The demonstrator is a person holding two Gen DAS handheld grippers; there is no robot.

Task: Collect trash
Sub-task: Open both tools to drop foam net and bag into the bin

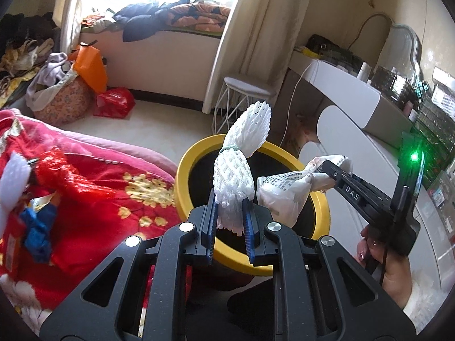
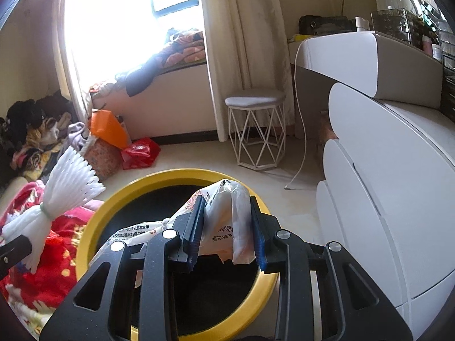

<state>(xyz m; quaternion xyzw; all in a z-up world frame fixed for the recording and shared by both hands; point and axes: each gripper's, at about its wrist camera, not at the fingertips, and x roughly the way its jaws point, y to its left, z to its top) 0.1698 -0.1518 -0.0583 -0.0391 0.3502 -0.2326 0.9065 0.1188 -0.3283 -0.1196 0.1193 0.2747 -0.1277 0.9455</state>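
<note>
Both wrist views close above yellow bin [image 1: 196,153] [image 2: 113,196] (shared), facing window

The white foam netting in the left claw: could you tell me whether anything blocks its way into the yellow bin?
Nothing visible does. The foam netting hangs over the open yellow bin; the printed plastic bag in the right claw hangs beside it.

Open bin mouth [image 1: 196,153] below, unobstructed
</note>
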